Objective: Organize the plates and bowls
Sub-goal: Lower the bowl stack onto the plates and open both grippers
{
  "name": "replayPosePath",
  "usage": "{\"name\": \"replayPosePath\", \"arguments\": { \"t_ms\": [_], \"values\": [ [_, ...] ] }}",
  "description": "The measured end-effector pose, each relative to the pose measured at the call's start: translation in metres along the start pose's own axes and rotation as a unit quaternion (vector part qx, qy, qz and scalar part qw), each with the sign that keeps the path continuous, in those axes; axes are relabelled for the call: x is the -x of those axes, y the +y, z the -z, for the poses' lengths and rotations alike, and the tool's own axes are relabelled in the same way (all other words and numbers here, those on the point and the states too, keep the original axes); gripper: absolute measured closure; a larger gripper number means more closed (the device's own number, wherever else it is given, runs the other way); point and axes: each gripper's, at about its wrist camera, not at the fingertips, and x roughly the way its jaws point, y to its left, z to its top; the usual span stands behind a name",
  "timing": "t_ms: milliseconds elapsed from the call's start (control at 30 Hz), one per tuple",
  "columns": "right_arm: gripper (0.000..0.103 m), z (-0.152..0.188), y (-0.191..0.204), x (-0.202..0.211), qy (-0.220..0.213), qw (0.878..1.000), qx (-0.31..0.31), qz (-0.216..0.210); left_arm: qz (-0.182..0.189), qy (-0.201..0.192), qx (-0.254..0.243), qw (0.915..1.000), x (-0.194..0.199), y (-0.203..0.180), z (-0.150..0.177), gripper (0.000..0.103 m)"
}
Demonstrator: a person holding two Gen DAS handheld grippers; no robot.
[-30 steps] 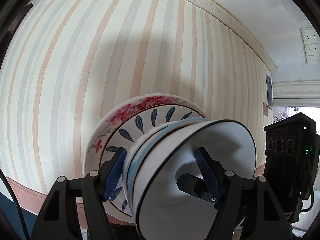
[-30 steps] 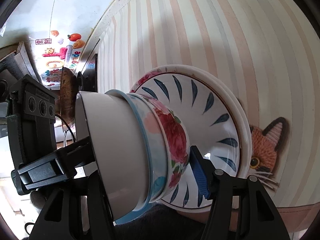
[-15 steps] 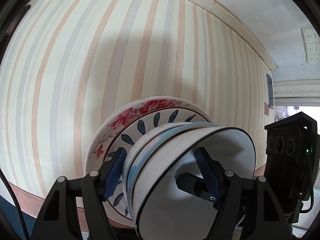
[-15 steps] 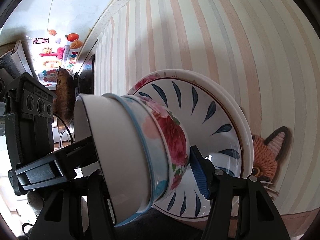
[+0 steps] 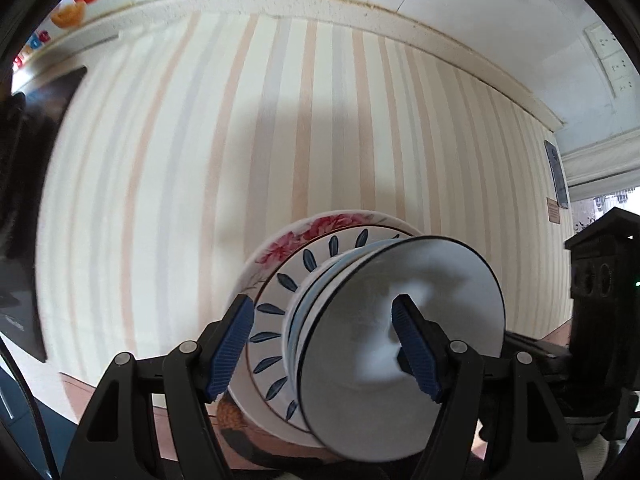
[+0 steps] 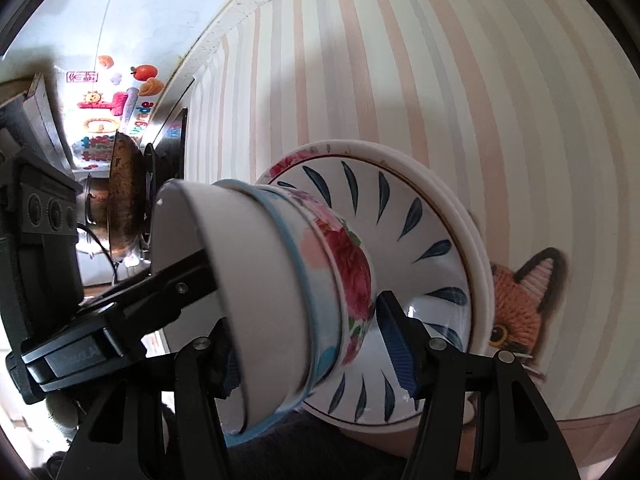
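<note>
A stack of dishes hangs between both grippers. A white black-rimmed bowl [image 5: 360, 320] tops it, nested in a blue-rimmed bowl [image 6: 288, 264] and a rose-patterned bowl [image 6: 348, 264]. They sit on a blue-leaf plate [image 6: 400, 220] and a floral plate [image 5: 304, 232]. My left gripper [image 5: 322, 308] is shut on the stack, one pad under the plates and one inside the white bowl. My right gripper [image 6: 304, 336] is shut on the nested bowls. Its right pad presses the rose bowl's outside. Its other finger is mostly hidden behind the white bowl.
The striped tablecloth [image 5: 240, 140] lies under the stack, with a knitted cat coaster [image 6: 520, 300] just beside the plates. A worn pan [image 6: 124, 196] and a dark stove top [image 5: 24, 200] sit at the table's far end, by a wall with stickers [image 6: 108, 96].
The stack has come up off the tablecloth with both grippers still on it. The left view has swung to show more wall, and the cat coaster is more exposed.
</note>
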Motion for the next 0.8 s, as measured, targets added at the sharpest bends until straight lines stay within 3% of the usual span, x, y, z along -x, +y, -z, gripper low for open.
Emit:
{"name": "replayPosePath", "arguments": {
  "t_ms": [133, 200, 267, 500, 633, 800],
  "values": [
    [0.032, 0.008, 0.009, 0.016, -0.019, 0.999, 0.017, 0.047, -0.022, -0.021, -0.013, 0.9994, 0.014, 0.000, 0.008, 0.032],
    [0.029, 0.015, 0.014, 0.028, -0.035, 0.997, 0.024, 0.066, -0.031, -0.038, -0.022, 0.9986, 0.024, -0.001, 0.012, 0.022],
    [0.020, 0.024, 0.020, 0.041, -0.056, 0.995, 0.029, 0.076, -0.037, -0.056, -0.027, 0.9974, 0.033, -0.002, 0.016, 0.014],
    [0.006, 0.053, 0.048, 0.085, -0.143, 0.981, 0.043, 0.122, -0.063, -0.117, -0.035, 0.9905, 0.067, -0.003, 0.034, 0.012],
    [0.003, 0.071, 0.063, 0.104, -0.187, 0.964, 0.057, 0.179, -0.071, -0.147, -0.040, 0.9858, 0.089, -0.004, 0.046, 0.003],
    [0.002, 0.094, 0.080, 0.120, -0.214, 0.954, 0.072, 0.196, -0.072, -0.192, -0.035, 0.9782, 0.117, -0.007, 0.064, 0.003]
  ]
}}
